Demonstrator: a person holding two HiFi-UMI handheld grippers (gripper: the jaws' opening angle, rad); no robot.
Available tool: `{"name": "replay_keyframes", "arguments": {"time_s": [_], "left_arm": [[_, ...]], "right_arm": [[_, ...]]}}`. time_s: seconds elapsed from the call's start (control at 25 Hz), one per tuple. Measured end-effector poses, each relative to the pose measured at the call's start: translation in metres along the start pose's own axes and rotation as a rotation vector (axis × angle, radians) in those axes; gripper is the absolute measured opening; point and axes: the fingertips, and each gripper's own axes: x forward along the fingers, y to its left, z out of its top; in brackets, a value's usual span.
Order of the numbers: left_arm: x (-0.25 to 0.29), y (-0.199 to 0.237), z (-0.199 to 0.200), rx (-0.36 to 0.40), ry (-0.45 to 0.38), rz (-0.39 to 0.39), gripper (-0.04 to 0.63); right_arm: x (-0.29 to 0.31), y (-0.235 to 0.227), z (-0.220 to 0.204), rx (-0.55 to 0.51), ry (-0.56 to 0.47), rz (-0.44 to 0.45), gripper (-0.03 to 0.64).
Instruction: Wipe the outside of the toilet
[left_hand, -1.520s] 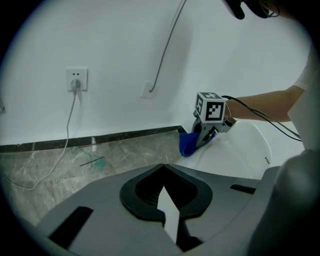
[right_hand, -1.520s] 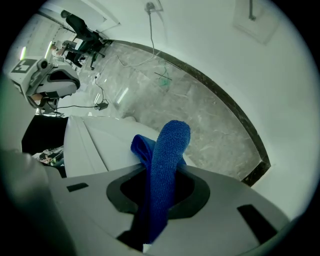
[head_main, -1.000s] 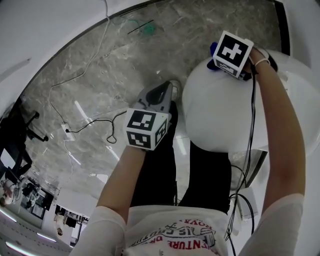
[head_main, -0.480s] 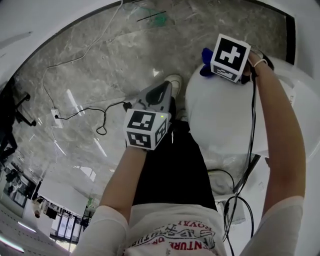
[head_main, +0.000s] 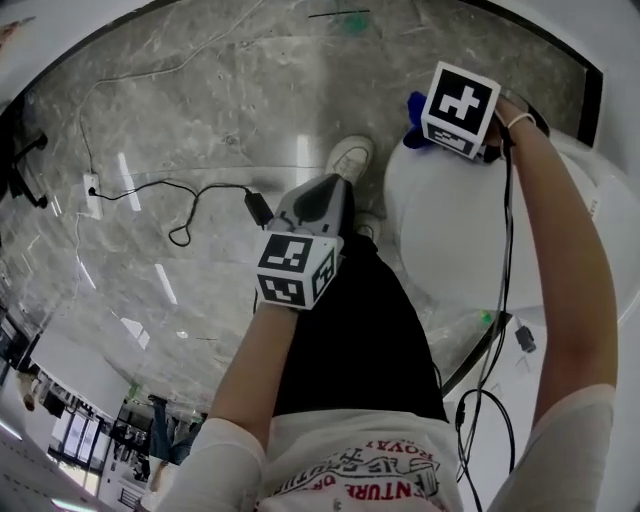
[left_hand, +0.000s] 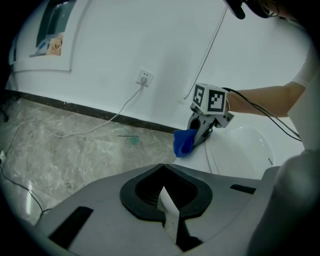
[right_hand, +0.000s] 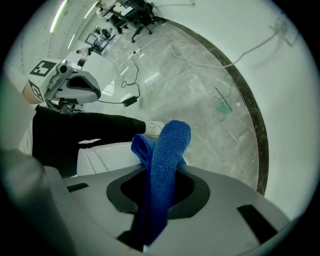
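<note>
Over the last second the folded blue terry cloth (head_main: 414, 106) is shifted only slightly along the top edge of the white oval toilet (head_main: 470, 230) at the upper right of the head view, so the wiping is judged barely advanced. The cloth is kept clamped in the right claw (head_main: 430, 125) on an outstretched arm. The left claw (head_main: 322, 195) is held closed on nothing at mid-frame, well apart from the toilet.

Office-like hall: toilet (head_main: 470, 230) on marble floor (head_main: 200, 120), wall socket (left_hand: 144, 77), office chairs (right_hand: 142, 20) beyond
</note>
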Motion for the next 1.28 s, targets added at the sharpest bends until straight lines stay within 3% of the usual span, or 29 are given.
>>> {"name": "replay_keyframes", "arguments": {"time_s": [0.2, 0.32, 0.68, 0.84, 0.96, 1.12, 1.28], "left_arm": [[-0.026, 0.023, -0.019, -0.061, -0.041, 0.061, 0.006], [-0.038, 0.031, -0.029, -0.066, -0.046, 0.082, 0.006], [-0.069, 0.052, -0.056, -0.115, -0.032, 0.123, 0.006], [-0.067, 0.058, -0.067, -0.118, -0.006, 0.113, 0.006], [-0.071, 0.065, -0.052, -0.060, 0.013, 0.098, 0.006], [-0.092, 0.069, -0.022, -0.002, 0.020, 0.057, 0.006], [-0.115, 0.084, 0.027, 0.105, 0.014, 0.012, 0.006]], "right_arm": [[0.018, 0.033, 0.026, -0.142, 0.090, -0.060, 0.075], [0.027, 0.048, 0.036, -0.194, 0.113, -0.053, 0.075], [0.030, 0.082, 0.052, -0.257, 0.141, -0.014, 0.075], [0.038, 0.102, 0.065, -0.263, 0.094, 0.043, 0.075], [0.032, 0.109, 0.083, -0.170, 0.007, 0.095, 0.075], [0.013, 0.124, 0.113, 0.048, -0.189, 0.126, 0.076], [-0.025, 0.106, 0.136, 0.284, -0.374, -0.105, 0.076]]}}
